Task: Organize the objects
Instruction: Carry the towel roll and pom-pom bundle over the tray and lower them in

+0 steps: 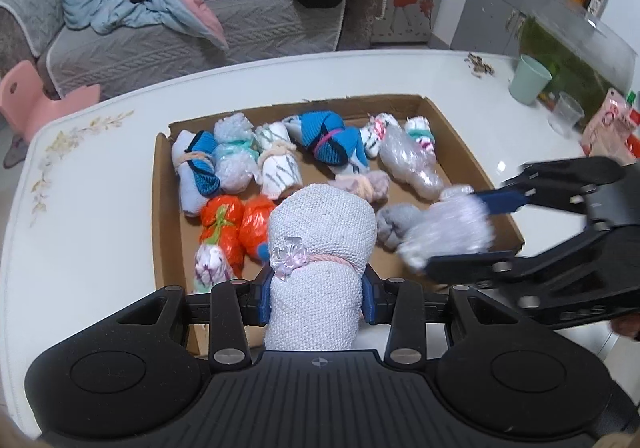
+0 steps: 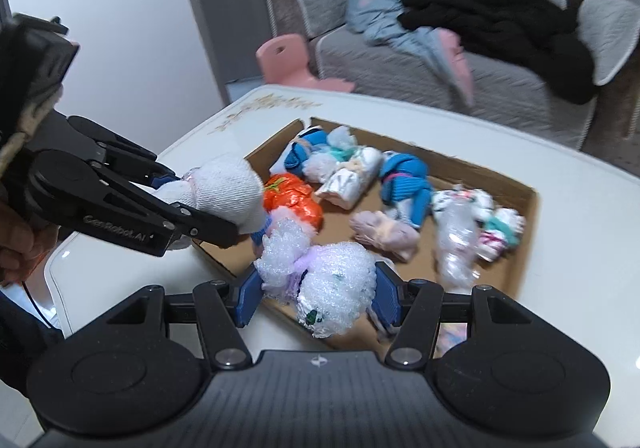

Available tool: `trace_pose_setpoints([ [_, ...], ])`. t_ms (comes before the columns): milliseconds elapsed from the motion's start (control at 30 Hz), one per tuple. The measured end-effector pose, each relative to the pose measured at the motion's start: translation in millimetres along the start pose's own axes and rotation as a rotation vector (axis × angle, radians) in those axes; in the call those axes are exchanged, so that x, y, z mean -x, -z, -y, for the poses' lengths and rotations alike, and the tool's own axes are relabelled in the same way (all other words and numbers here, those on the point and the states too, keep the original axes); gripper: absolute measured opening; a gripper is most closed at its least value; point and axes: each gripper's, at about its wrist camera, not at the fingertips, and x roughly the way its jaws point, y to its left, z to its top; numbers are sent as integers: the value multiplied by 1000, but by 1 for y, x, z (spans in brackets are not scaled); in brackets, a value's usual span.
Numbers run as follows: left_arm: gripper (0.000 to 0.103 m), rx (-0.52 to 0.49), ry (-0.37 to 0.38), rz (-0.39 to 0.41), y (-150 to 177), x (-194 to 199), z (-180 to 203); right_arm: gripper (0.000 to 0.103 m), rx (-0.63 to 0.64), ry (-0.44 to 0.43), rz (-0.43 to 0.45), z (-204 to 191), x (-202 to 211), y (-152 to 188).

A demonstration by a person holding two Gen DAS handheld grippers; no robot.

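Observation:
A shallow cardboard tray (image 1: 468,140) (image 2: 524,248) on the white table holds several tied bundles. My left gripper (image 1: 317,298) is shut on a white knitted roll (image 1: 320,248) tied with a pink cord, held above the tray's near edge; it also shows in the right wrist view (image 2: 224,188). My right gripper (image 2: 318,294) is shut on a bubble-wrap bundle (image 2: 332,280) with a purple tie, above the tray's near right corner; the bundle is blurred in the left wrist view (image 1: 448,232). Orange bundles (image 1: 236,224) and blue-and-white bundles (image 1: 328,140) lie in the tray.
A pale green cup (image 1: 529,79), a clear plastic cup (image 1: 566,114) and a pink packet (image 1: 608,128) stand at the table's far right. A grey sofa (image 1: 180,44) with clothes and a pink stool (image 1: 36,100) are beyond the table.

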Motion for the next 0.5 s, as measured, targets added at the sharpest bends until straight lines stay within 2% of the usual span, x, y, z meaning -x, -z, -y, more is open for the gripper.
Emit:
trace_pose_setpoints([
  [67, 47, -7, -3, -2, -1, -1, 1, 55, -23, -32, -13, 6, -13, -3],
  [300, 47, -8, 14, -37, 1, -21, 5, 55, 22, -35, -88, 12, -40, -2],
  [400, 47, -13, 35, -52, 1, -30, 10, 55, 92, 26, -105, 12, -41, 0],
  [500, 47, -8, 59, -60, -1, -41, 18, 55, 207, 139, -122, 11, -40, -1],
])
